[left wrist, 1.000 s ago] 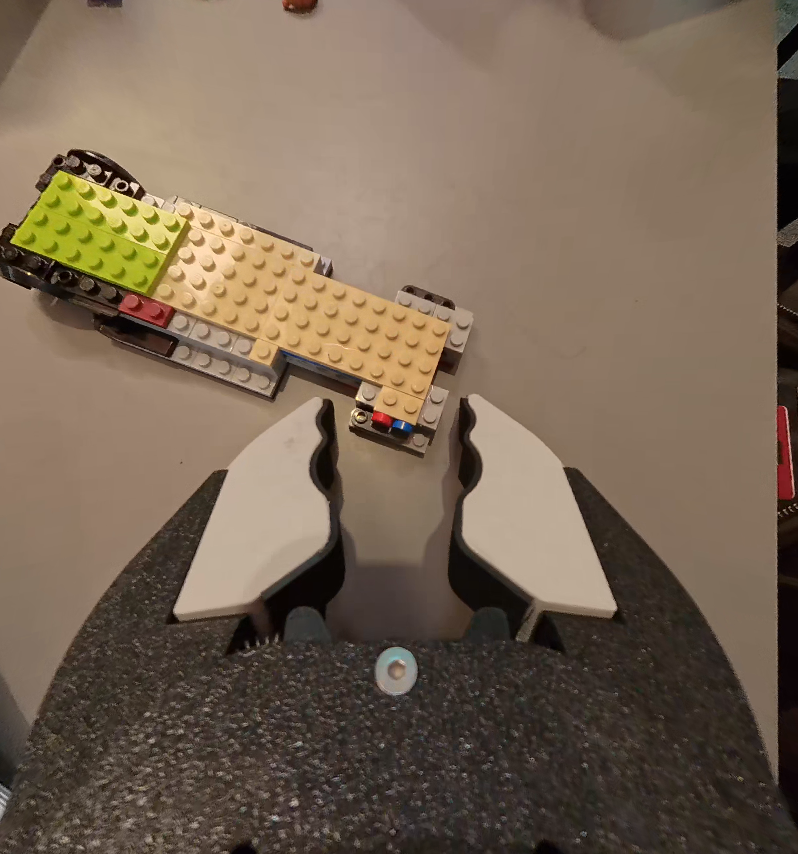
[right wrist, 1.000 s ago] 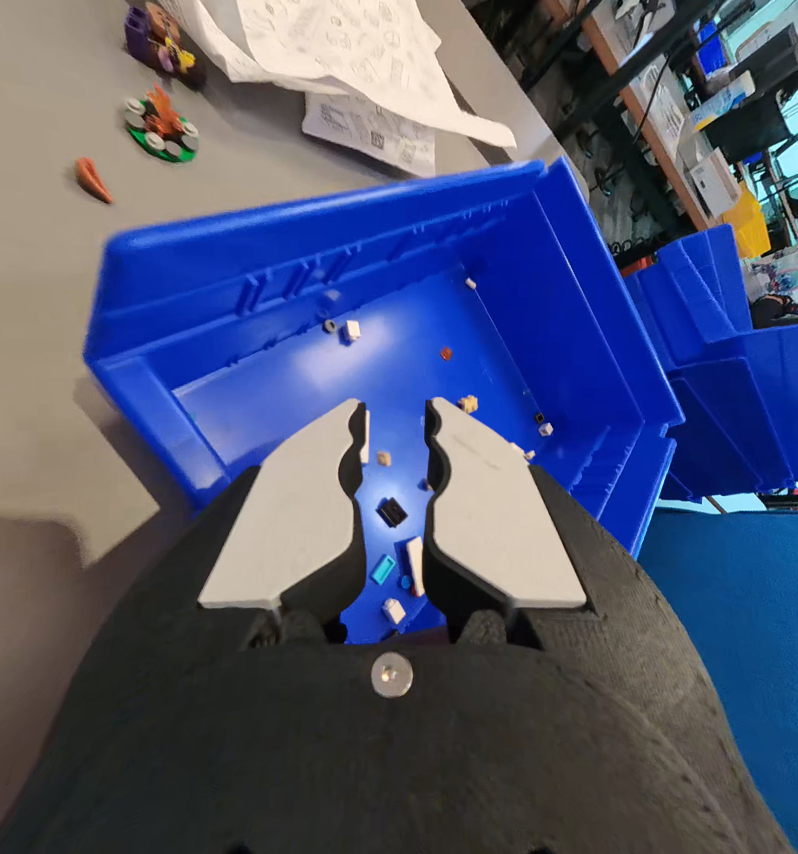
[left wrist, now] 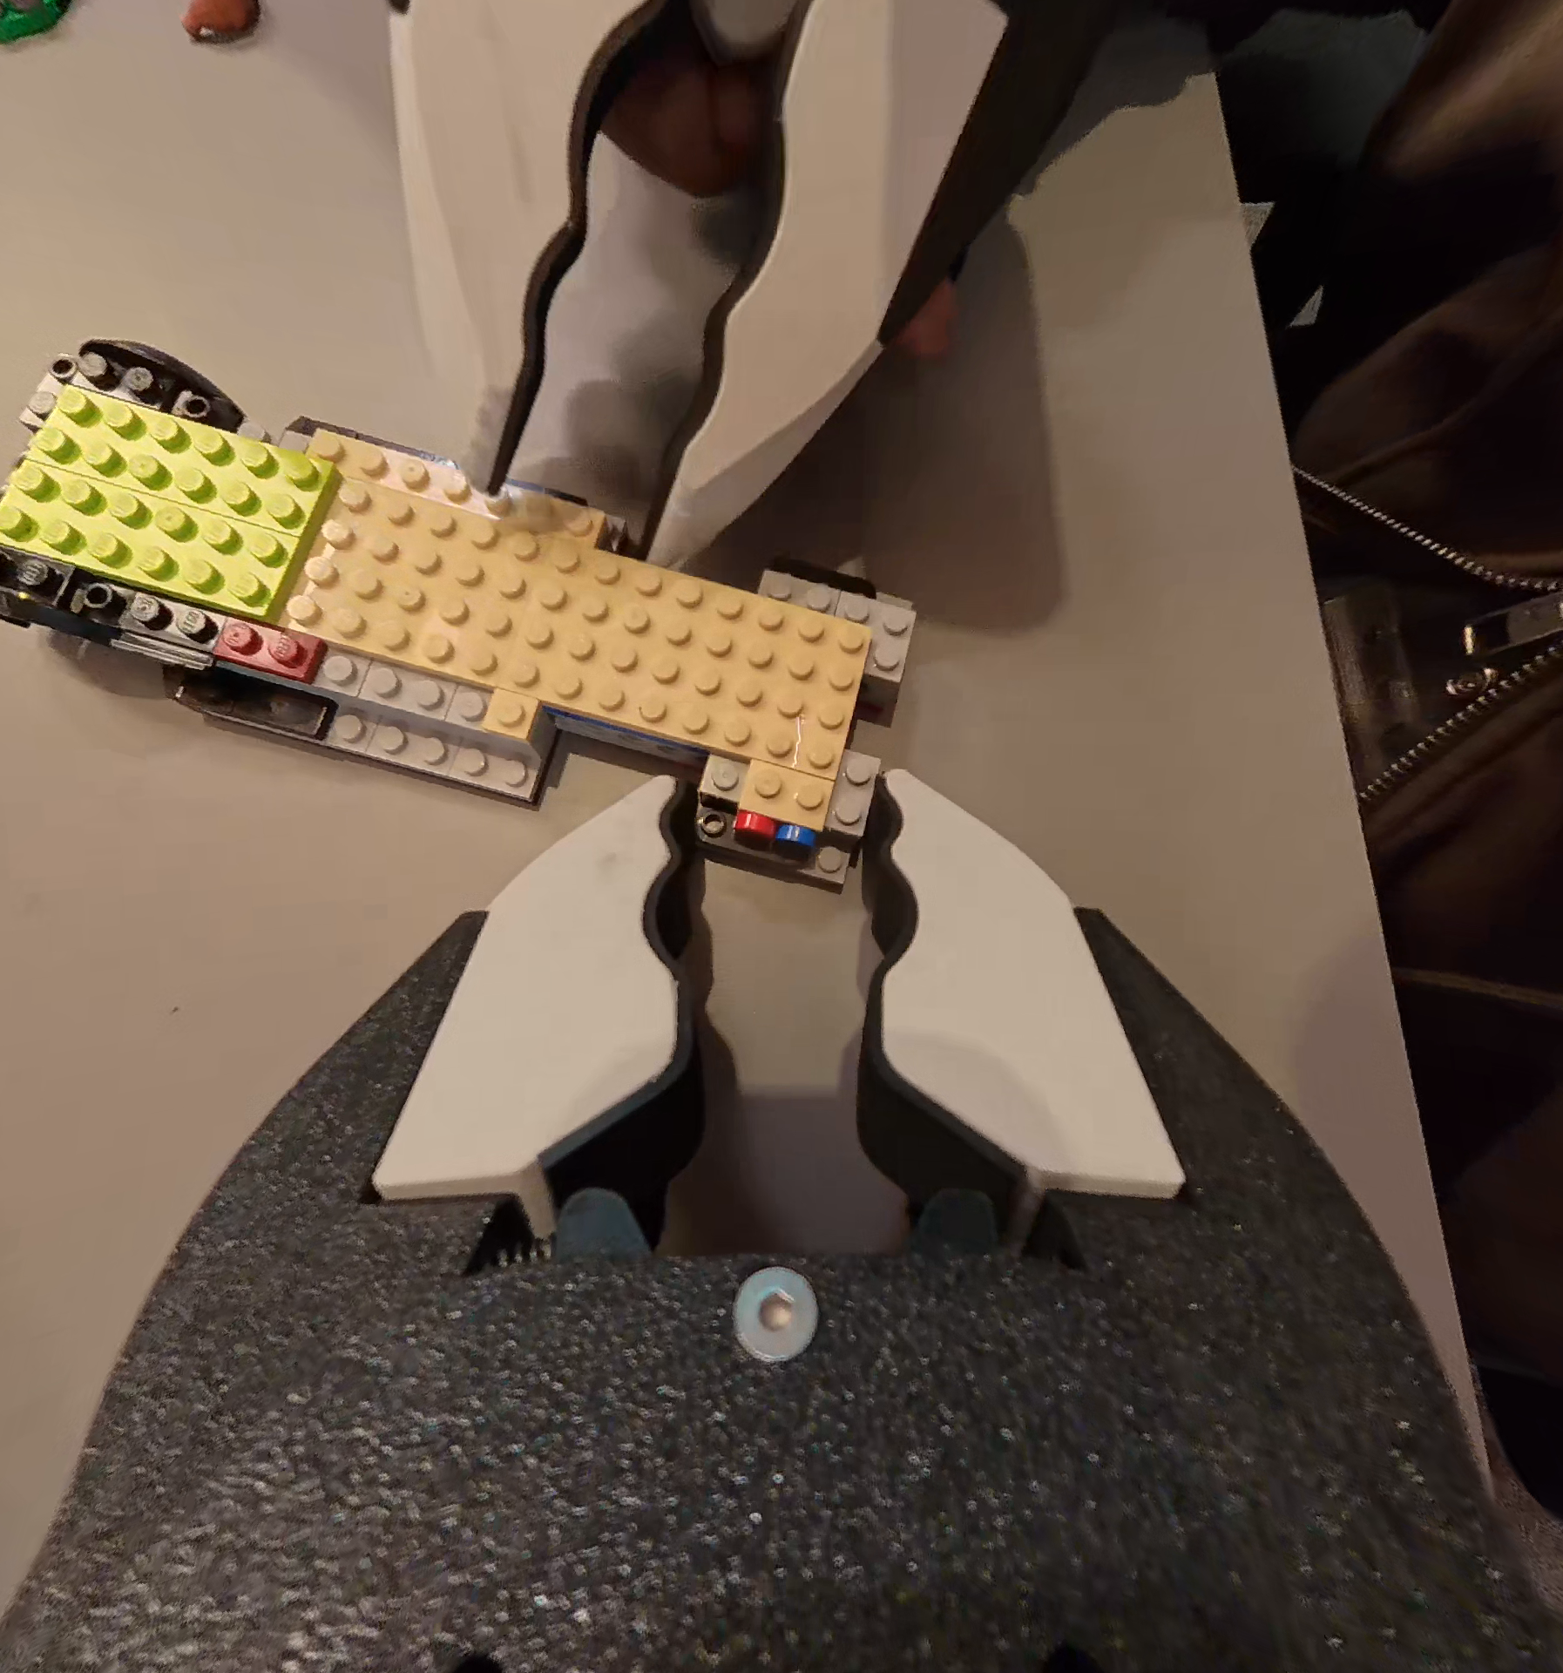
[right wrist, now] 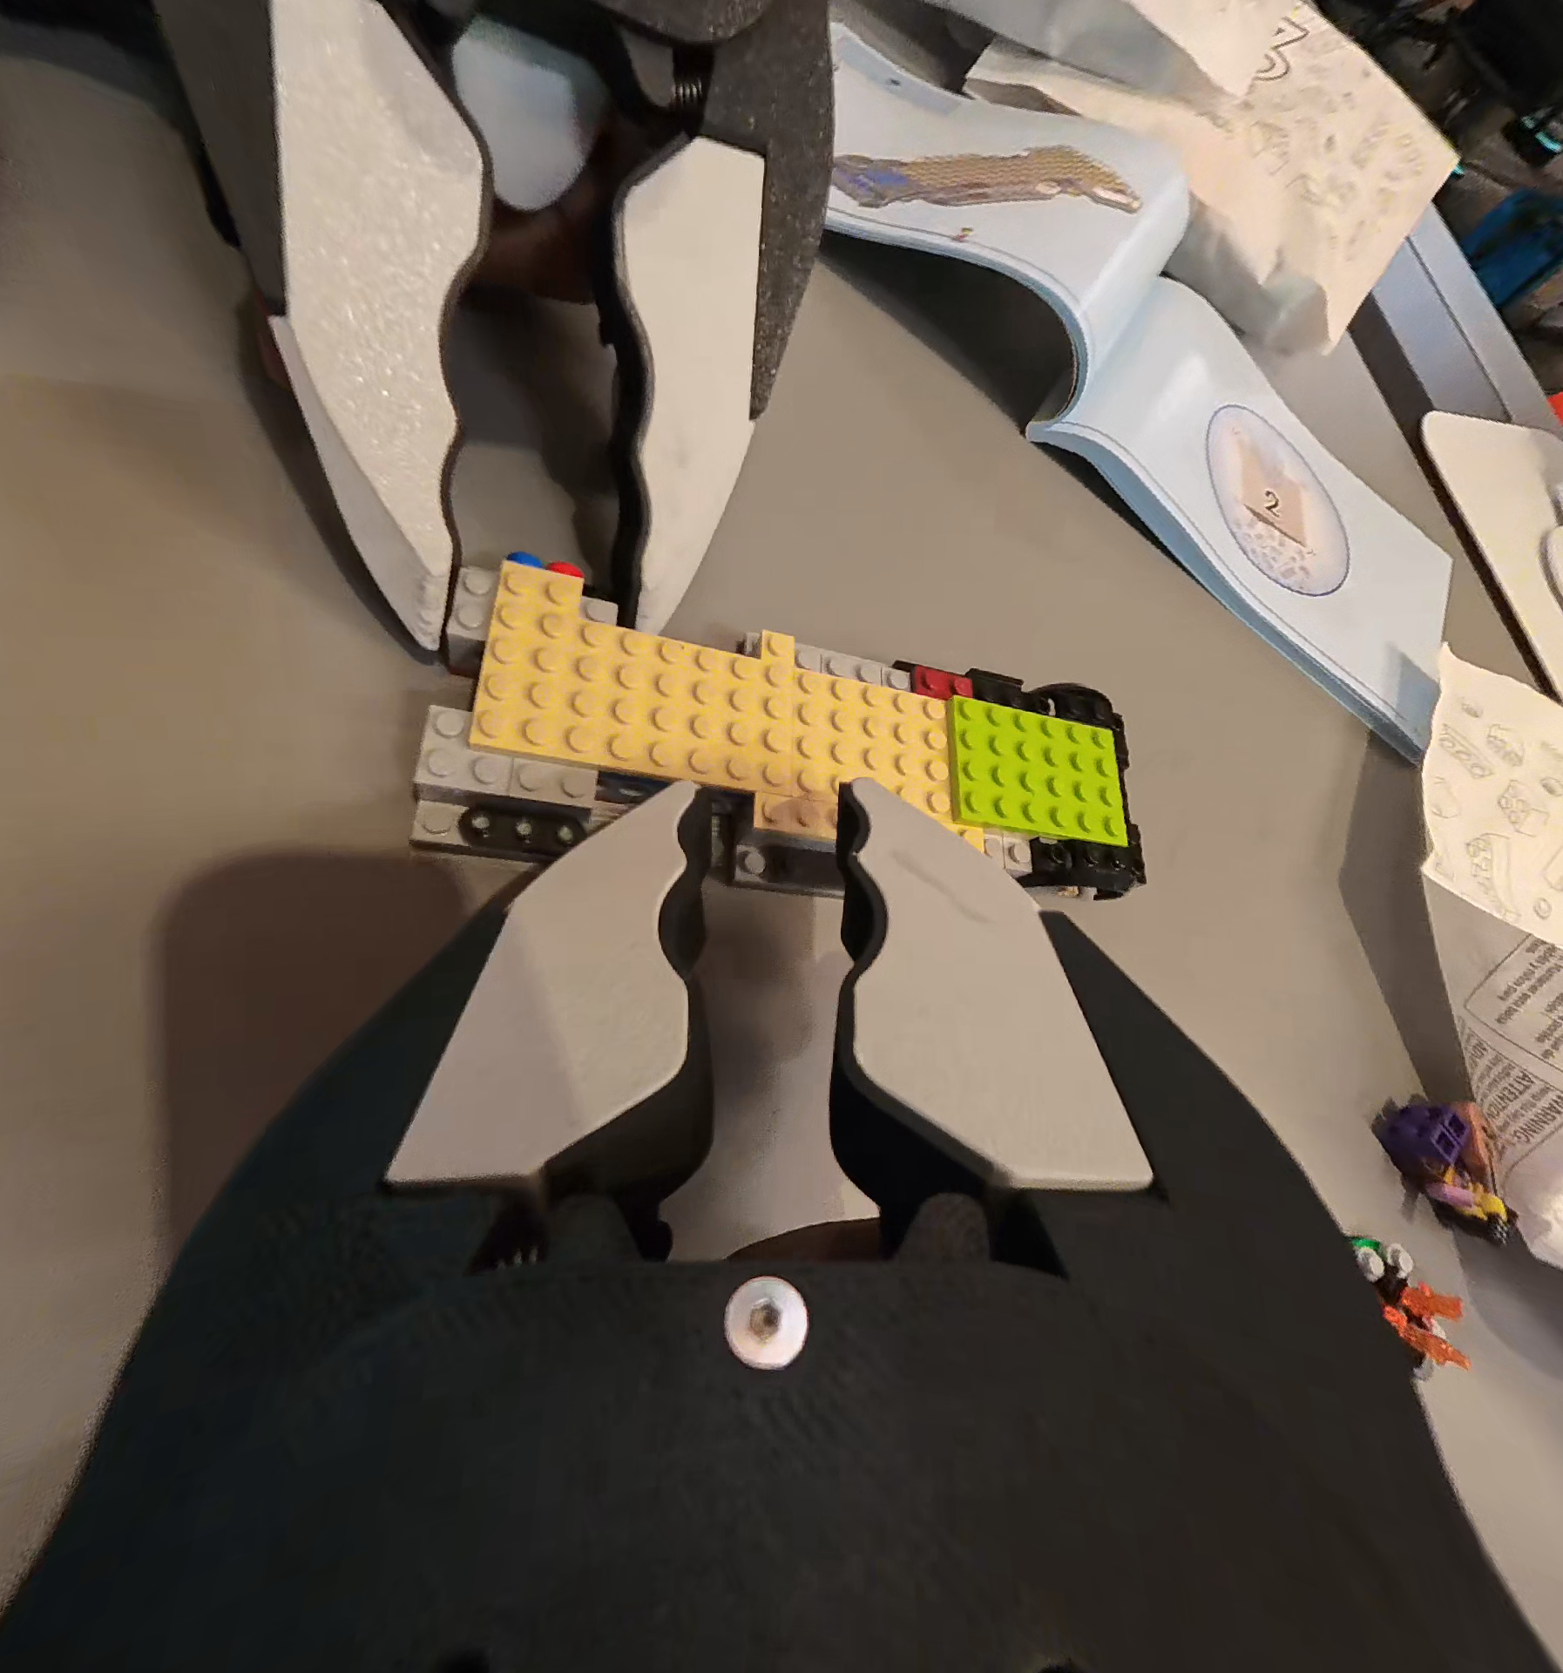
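The left gripper (left wrist: pixel 778 815) clamps the brick model's (left wrist: pixel 579 616) grey tab; the right gripper (right wrist: pixel 764 806) (jaws parted, nothing visibly held) touches its far edge.

One flat brick-built model (left wrist: pixel 524 625) of tan, lime-green, grey and black studded plates on the grey counter (left wrist: pixel 171 951). Two lime-green plates (left wrist: pixel 162 516) side by side. One dark-red two-stud plate (left wrist: pixel 271 647). One red round stud (left wrist: pixel 753 824), one blue round stud (left wrist: pixel 793 833). Two grey-fingered grippers (left wrist: pixel 778 815) (right wrist: pixel 764 806). One pale-blue open booklet (right wrist: pixel 1212 434). Two small brick figures (right wrist: pixel 1448 1168) (right wrist: pixel 1411 1304). At least two printed paper sheets (right wrist: pixel 1538 815).
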